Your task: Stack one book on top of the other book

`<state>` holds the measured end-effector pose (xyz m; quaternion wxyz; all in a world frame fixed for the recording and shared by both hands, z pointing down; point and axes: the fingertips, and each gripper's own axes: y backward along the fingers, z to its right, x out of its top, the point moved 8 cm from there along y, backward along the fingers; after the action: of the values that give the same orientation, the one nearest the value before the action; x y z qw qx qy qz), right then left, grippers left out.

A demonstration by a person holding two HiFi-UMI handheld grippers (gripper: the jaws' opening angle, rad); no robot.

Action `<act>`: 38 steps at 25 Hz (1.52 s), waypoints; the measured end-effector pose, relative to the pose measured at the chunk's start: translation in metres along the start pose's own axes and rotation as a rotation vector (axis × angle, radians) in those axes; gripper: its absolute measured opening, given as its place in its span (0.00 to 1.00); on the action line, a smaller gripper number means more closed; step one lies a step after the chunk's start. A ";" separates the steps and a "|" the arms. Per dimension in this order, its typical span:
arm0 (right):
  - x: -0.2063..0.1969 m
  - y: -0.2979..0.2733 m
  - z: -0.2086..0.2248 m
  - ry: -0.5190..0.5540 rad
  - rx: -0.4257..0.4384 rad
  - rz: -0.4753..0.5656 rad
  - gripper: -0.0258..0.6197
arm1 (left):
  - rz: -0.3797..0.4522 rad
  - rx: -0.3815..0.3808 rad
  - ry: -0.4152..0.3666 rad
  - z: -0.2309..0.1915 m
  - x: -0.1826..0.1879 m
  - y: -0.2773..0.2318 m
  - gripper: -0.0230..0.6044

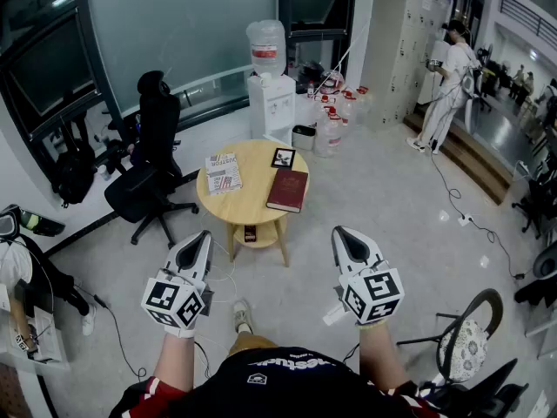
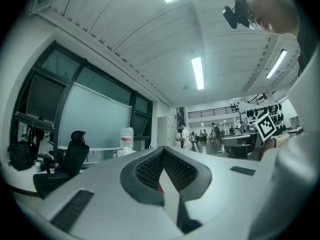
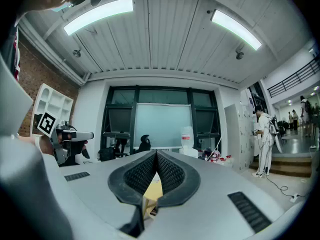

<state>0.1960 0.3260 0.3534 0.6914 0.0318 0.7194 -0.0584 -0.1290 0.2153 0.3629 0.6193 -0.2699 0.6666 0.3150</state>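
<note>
Two books lie apart on a round wooden table (image 1: pixel 252 209): a dark red book (image 1: pixel 287 190) on its right side and a white printed book (image 1: pixel 224 172) on its left. Between their far ends sits a small framed picture (image 1: pixel 283 157). My left gripper (image 1: pixel 205 233) and right gripper (image 1: pixel 339 232) hover level, side by side, short of the table's near edge. Both are shut and hold nothing. In the left gripper view the jaw tips (image 2: pixel 163 148) meet. In the right gripper view the tips (image 3: pixel 157 152) meet too, and a strip of the table (image 3: pixel 152 189) shows below them.
A small dark object (image 1: pixel 251 232) rests on the table's lower shelf. A black office chair (image 1: pixel 152 159) stands left of the table. Behind it are a water dispenser (image 1: pixel 270 85), water bottles (image 1: pixel 335 116) and a bin (image 1: pixel 304 137). A person (image 1: pixel 448 81) stands far right; another chair (image 1: pixel 470 338) is near right.
</note>
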 end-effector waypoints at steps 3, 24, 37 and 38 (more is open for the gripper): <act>0.001 0.003 0.000 -0.001 0.000 0.001 0.08 | 0.000 0.001 -0.002 0.001 0.001 0.000 0.06; 0.008 0.008 0.002 0.110 -0.082 0.006 0.08 | 0.020 0.012 0.002 -0.004 -0.003 0.000 0.06; 0.008 -0.005 0.002 0.066 -0.001 -0.005 0.08 | 0.005 0.010 0.036 -0.019 -0.006 -0.004 0.06; 0.008 -0.007 0.002 0.067 -0.003 -0.002 0.08 | 0.004 0.010 0.037 -0.021 -0.007 -0.005 0.06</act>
<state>0.1966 0.3181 0.3454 0.6670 0.0319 0.7422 -0.0568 -0.1390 0.1960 0.3702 0.6076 -0.2711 0.6801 0.3079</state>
